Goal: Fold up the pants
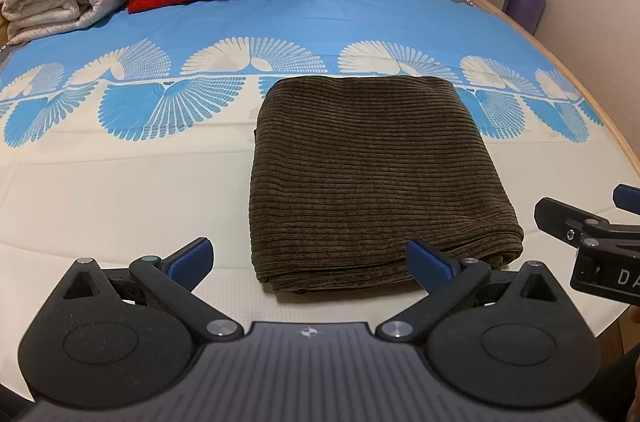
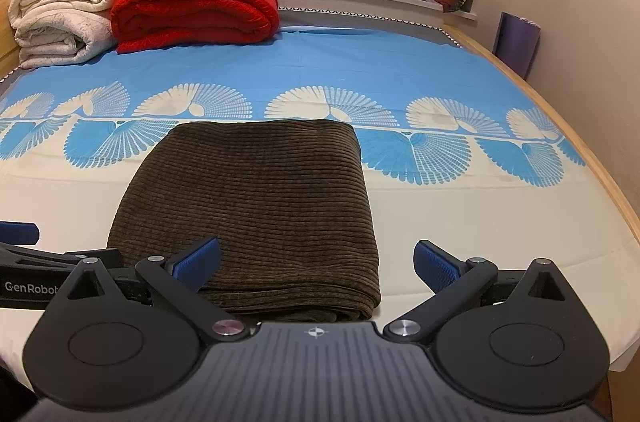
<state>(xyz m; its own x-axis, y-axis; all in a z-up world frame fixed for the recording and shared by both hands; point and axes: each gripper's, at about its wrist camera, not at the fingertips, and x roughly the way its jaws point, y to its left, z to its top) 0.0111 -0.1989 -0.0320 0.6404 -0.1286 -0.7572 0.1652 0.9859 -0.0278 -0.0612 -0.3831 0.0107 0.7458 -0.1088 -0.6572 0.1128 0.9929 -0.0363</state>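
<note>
Brown corduroy pants (image 1: pixel 372 174) lie folded into a rectangle on the blue-and-cream bedsheet (image 1: pixel 120 190). Left gripper (image 1: pixel 310 262) and right gripper (image 2: pixel 316 262): fingers spread wide, empty. Left gripper's body reads "GenRobot"; right's shows "DA".

The left gripper (image 1: pixel 310 262) is held low and level, its jaws spread wide with the blue pads (image 1: pixel 191 261) facing each other and nothing between them. The right gripper (image 2: pixel 316 264) sits just beside it on the right, likewise wide open and empty, both pointing forward side by side.
</note>
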